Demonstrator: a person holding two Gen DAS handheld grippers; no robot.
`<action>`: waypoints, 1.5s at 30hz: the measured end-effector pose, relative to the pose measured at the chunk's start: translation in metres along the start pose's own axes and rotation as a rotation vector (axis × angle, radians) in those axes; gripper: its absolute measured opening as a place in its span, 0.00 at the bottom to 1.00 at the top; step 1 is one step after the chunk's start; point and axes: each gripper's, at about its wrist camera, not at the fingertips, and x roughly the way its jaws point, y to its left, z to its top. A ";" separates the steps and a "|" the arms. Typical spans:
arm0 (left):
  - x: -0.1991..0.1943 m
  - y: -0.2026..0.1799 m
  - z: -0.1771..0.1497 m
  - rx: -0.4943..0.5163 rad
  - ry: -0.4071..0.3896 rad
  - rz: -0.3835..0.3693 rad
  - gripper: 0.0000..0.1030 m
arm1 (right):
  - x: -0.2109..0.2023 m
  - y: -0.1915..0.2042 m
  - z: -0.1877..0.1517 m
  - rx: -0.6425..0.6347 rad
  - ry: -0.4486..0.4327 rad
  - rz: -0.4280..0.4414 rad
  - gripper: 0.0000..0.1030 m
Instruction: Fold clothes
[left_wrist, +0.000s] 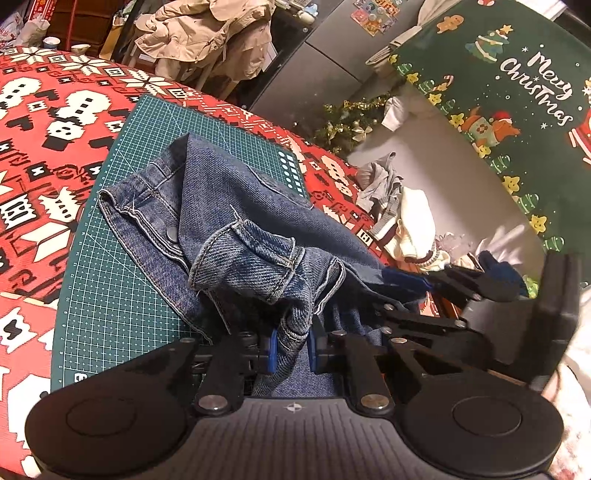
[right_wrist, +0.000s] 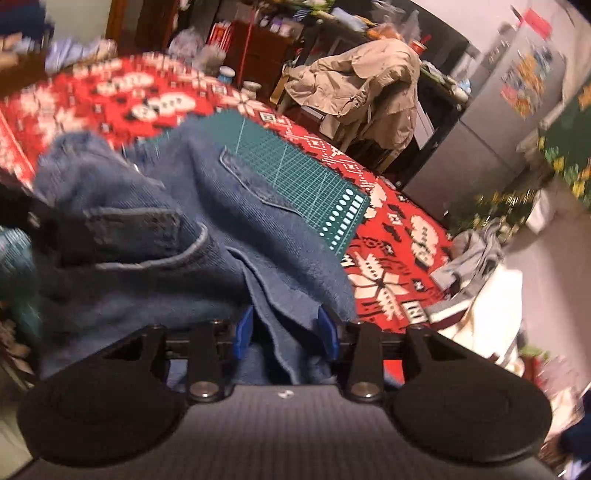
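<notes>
A blue denim garment (left_wrist: 221, 192) lies bunched on a green cutting mat (left_wrist: 110, 277), its cuff and a metal snap showing. My left gripper (left_wrist: 291, 349) is shut on a fold of the denim at the near edge, with cloth pinched between the blue pads. At the right of the left wrist view, my right gripper (left_wrist: 450, 275) reaches in at the garment's right edge. In the blurred right wrist view, the denim garment (right_wrist: 184, 229) drapes between the fingers of the right gripper (right_wrist: 286, 332). The pads stand apart, and a fold hangs loosely in the gap.
The cutting mat (right_wrist: 295, 173) sits on a red patterned tablecloth (left_wrist: 44, 129). Grey and cream clothes (left_wrist: 399, 206) are piled at the table's right edge. A beige coat (left_wrist: 207, 33) hangs over a chair behind. A green Christmas cloth (left_wrist: 517, 92) is at the right.
</notes>
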 end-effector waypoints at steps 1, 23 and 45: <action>0.000 0.000 0.000 -0.001 -0.002 0.002 0.14 | 0.004 0.001 0.000 -0.011 -0.004 -0.012 0.41; -0.067 0.038 0.034 -0.069 -0.270 0.212 0.07 | -0.057 -0.131 -0.061 0.742 -0.074 -0.059 0.03; -0.053 0.040 0.024 -0.096 -0.201 0.217 0.08 | -0.028 -0.059 -0.006 0.450 -0.049 0.163 0.50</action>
